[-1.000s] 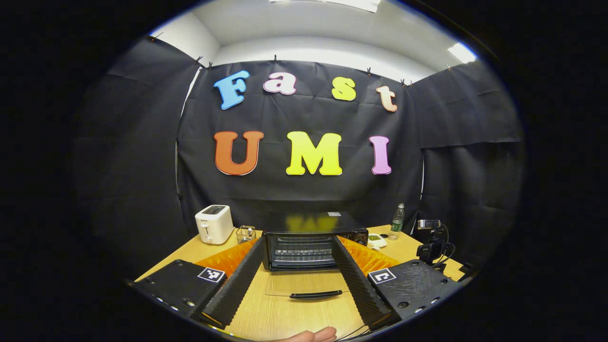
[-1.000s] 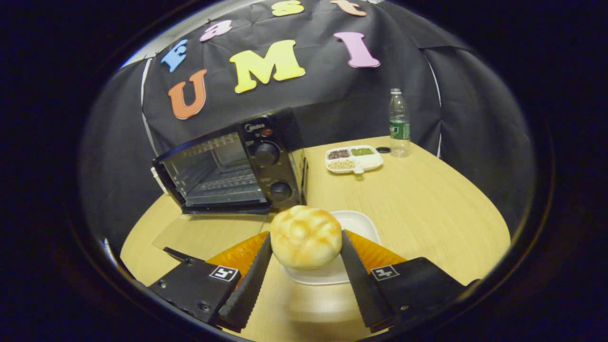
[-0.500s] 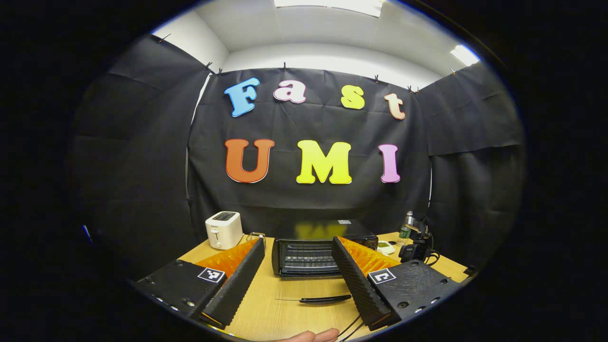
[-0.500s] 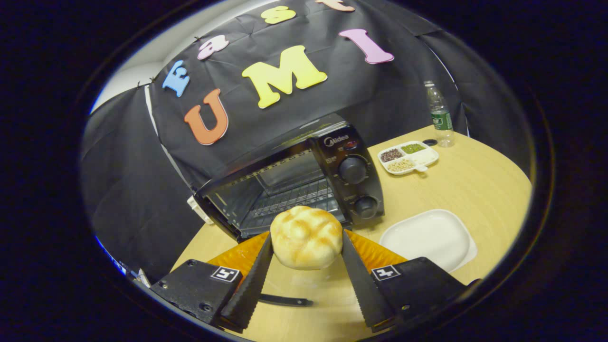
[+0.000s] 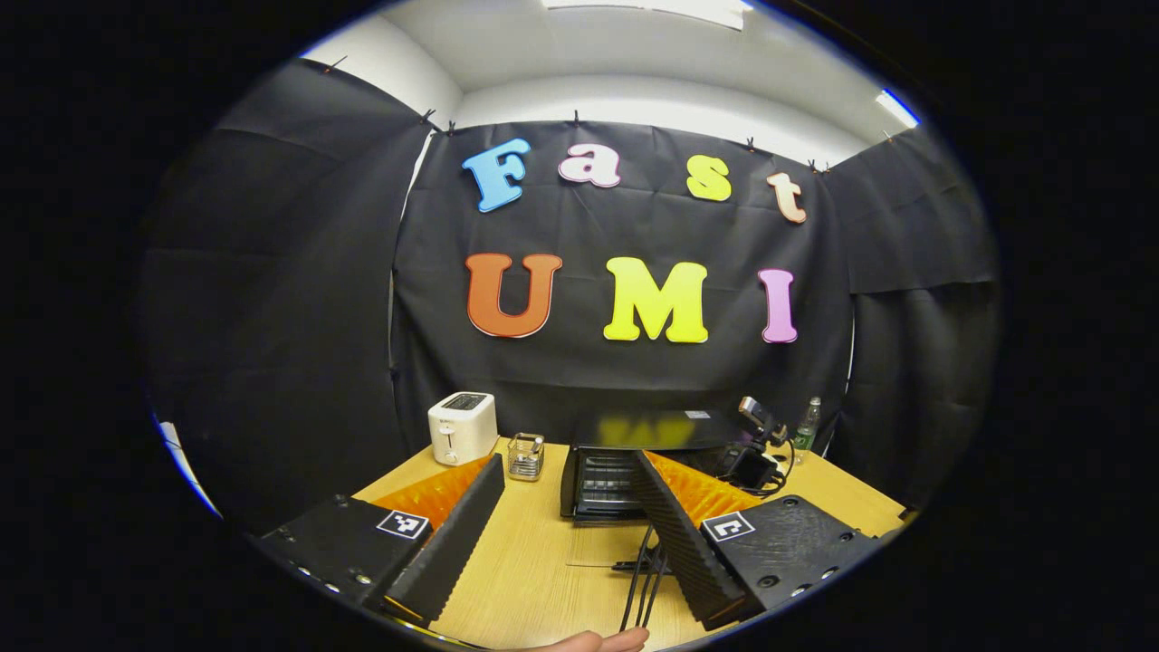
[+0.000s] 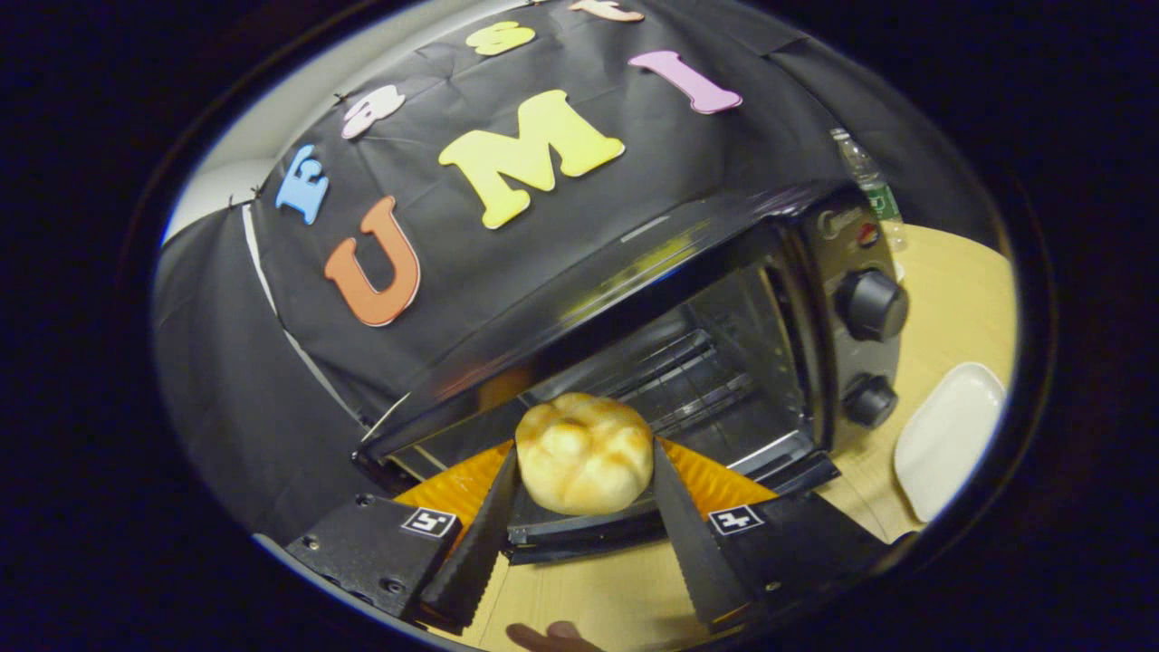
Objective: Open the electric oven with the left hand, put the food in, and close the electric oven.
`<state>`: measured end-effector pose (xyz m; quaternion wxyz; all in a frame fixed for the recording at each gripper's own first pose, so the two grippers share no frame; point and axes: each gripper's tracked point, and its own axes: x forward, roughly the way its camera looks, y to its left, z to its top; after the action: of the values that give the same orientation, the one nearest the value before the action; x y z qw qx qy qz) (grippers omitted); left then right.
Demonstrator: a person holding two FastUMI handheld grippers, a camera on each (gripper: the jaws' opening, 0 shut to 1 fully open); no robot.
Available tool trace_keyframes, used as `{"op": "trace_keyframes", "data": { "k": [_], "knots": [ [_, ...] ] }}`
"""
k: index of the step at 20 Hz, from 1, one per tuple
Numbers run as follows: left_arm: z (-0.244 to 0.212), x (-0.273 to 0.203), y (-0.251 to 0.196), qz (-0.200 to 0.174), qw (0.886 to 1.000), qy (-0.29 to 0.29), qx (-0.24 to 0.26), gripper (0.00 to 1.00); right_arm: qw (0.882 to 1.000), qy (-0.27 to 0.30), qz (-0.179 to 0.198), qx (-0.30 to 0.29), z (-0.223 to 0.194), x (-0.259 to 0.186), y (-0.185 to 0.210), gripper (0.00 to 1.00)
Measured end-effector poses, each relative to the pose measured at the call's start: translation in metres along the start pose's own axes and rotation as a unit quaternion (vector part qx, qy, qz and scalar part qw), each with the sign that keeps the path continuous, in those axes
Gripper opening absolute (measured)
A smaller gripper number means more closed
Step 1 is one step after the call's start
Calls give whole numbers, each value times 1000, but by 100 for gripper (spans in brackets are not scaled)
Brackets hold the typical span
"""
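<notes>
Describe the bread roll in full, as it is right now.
The bread roll is round and domed, golden with browner patches and shallow creases across its glossy top. The right gripper is shut on it, one finger on each side, holding it upright at the mouth of the open electric oven, before the wire rack.

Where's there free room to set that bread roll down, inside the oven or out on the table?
Inside the open oven, the wire rack behind the bread roll looks bare. The white plate right of the knobs is also bare. In the left gripper view, tabletop between the toaster, the wire basket and the oven is free. Cables crowd the space by the lowered door.
</notes>
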<state>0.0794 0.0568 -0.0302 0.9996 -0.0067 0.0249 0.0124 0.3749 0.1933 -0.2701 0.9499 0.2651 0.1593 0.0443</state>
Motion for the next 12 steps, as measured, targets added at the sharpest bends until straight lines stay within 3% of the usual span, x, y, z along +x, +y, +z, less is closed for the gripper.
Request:
{"op": "trace_keyframes", "data": {
  "k": [5, 9, 12],
  "knots": [
    [-14, 5, 6, 4, 1000, 16, -3, 94, 998, -19, -19, -48, 5, 46, -10, 84],
    [-28, 11, 7, 2, 999, 34, -3, 94, 994, -44, -28, -91, 23, 59, -18, 86],
    [-33, 24, 3, -2, 999, 44, -5, 94, 992, -31, -16, -123, 18, 66, -16, 88]
  ]
}}
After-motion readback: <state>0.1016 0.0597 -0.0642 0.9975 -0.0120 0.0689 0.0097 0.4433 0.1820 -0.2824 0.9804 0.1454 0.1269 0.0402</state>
